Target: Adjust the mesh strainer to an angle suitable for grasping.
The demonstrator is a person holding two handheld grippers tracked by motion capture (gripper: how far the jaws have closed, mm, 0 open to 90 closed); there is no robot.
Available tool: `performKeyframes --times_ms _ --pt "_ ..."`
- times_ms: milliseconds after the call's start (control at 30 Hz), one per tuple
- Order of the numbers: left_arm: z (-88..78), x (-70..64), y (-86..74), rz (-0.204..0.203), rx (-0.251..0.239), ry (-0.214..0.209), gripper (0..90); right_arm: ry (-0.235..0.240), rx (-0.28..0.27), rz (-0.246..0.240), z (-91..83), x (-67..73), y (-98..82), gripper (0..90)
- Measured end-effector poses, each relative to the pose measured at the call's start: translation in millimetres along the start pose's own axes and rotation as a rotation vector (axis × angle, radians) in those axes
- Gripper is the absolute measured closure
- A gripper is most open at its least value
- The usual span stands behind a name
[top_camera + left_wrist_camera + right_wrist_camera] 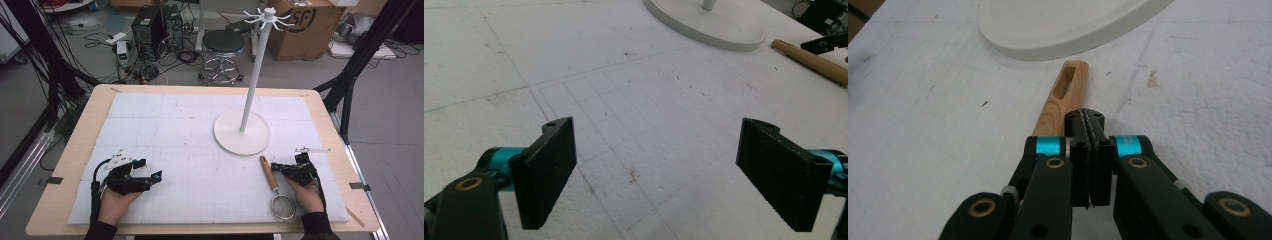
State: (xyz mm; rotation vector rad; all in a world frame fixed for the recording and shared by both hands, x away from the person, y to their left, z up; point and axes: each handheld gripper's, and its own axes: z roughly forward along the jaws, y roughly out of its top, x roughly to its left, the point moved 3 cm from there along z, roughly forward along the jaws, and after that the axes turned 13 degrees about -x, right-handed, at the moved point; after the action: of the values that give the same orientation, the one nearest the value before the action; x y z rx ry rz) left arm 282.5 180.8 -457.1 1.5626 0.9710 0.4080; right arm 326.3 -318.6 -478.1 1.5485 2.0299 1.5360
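Overhead forward-down — gripper views close, low.

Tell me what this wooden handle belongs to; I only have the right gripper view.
Observer: The handle ends in a round metal hoop, like a small sieve, lying beside the right hand.
Operator: Describe the white disc beyond it.
Observer: It is the base of a tall pole with hooks on top.
Operator: Check the left gripper.
Observer: The left gripper is open and empty, over bare foam.
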Motion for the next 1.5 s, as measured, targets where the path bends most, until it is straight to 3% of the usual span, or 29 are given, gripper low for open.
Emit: performKeyframes --times_ms 533,633,767,933,1000,1033,1067,1167,1300,1500 --pt "-0.4 0.3 0.1 -0.003 -0.001 0.005 16.9 0.056 0.044 -0.041 4.9 7.8 -2.0 89.5" --pt "-0.6 0.2 0.3 -0.003 -0.001 0.005 16.9 0.100 0.068 -0.046 6.1 12.5 -2.5 89.5" --pt "-0.4 -0.4 0.1 0.000 0.002 0.005 16.9 0.119 0.085 -0.071 7.6 17.4 -2.0 89.6" --pt "-1.1 0.3 0.4 -0.003 -0.002 0.007 16.9 0.115 0.087 -0.073 7.4 17.3 -1.9 89.4" --pt "-1.4 0.4 0.5 -0.001 0.000 0.006 16.9 0.084 0.064 -0.074 5.3 16.3 -0.6 88.7" --pt "-1.4 0.4 0.5 0.000 -0.002 0.007 16.9 0.064 0.030 -0.051 1.2 13.9 1.8 77.9" --pt "-1.4 0.4 0.5 -0.001 -0.003 0.005 16.9 0.064 0.030 -0.051 1.2 13.9 1.8 77.9" --pt "-1.6 0.3 0.5 0.001 0.001 0.006 16.9 0.048 -0.002 -0.004 -3.8 10.2 3.6 63.3" --pt "-2.4 0.3 1.1 -0.002 -0.002 0.005 16.9 0.041 -0.009 0.019 -9.4 11.9 4.1 54.4" --pt "-2.8 1.3 1.6 -0.009 -0.008 0.004 16.9 0.044 -0.020 0.013 -18.1 22.7 -0.3 46.7"
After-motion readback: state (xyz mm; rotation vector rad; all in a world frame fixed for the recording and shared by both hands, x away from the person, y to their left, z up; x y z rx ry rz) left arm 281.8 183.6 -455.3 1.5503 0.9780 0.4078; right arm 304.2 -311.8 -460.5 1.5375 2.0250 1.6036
